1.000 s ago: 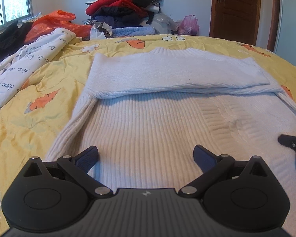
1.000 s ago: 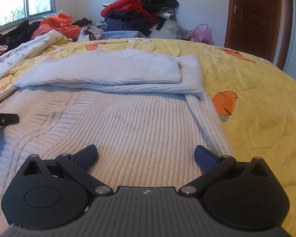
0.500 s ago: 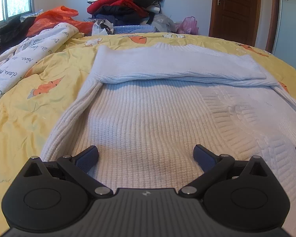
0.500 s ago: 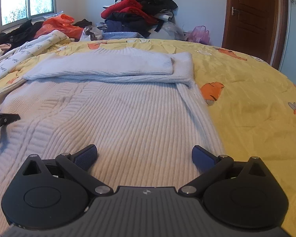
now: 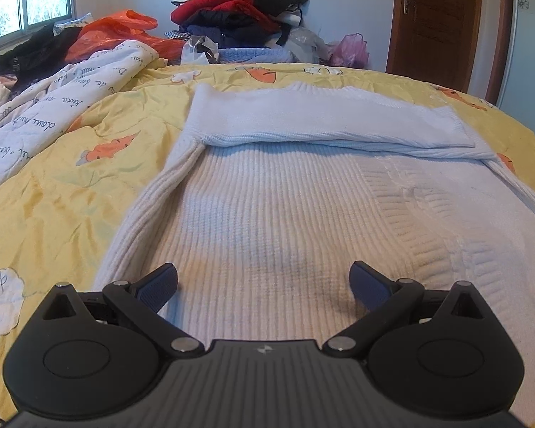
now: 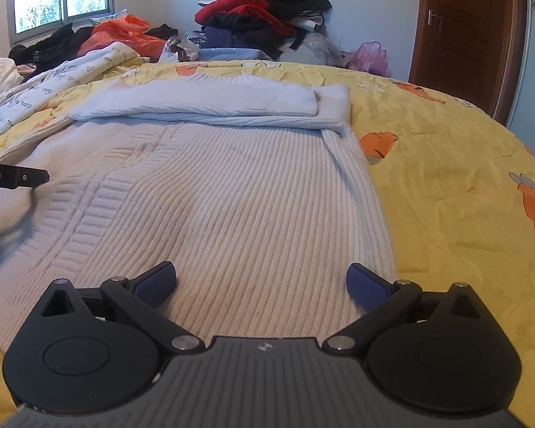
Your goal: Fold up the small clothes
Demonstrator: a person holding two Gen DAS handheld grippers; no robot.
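White ribbed sweater (image 5: 267, 214) lies flat on yellow quilt (image 6: 446, 149), sleeves already folded across the top. Left gripper (image 5: 264, 285) & right gripper (image 6: 260, 283) hover over hem, jaws apart, nothing held. Next, prob: pinch hem corners, fold up. Far end: clothes pile (image 5: 246, 10), door (image 6: 460, 32).

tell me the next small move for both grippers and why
Probably lower both onto the near hem and pinch it. The left gripper and right gripper are open above the white sweater, whose sleeves are already folded across the top.
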